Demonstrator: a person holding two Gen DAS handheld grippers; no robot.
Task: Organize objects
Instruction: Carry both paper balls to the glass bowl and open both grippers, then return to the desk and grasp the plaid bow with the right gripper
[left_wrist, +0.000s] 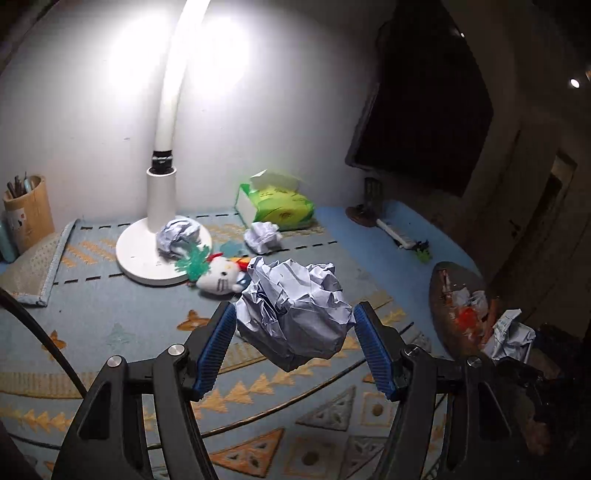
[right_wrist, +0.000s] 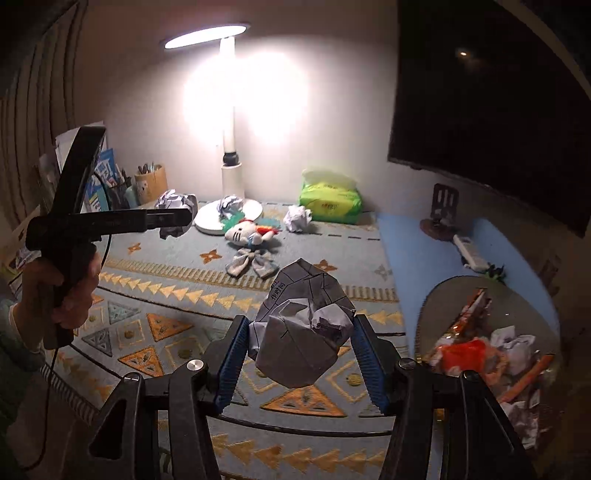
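The left gripper (left_wrist: 295, 325) clamps a crumpled paper ball (left_wrist: 295, 314) above the patterned mat (left_wrist: 110, 325) on the desk; the ball is roundish, with no clear long axis. The right gripper (right_wrist: 299, 343) pinches a second paper wad (right_wrist: 303, 332), its peaked end tilted up and away. At the desk's right edge, a waste bin (right_wrist: 436, 295) holds crumpled paper and orange wrappers. Near the back left corner a pen cup (left_wrist: 31, 210) holds pens. Two more paper balls lie by the lamp base (left_wrist: 140, 254).
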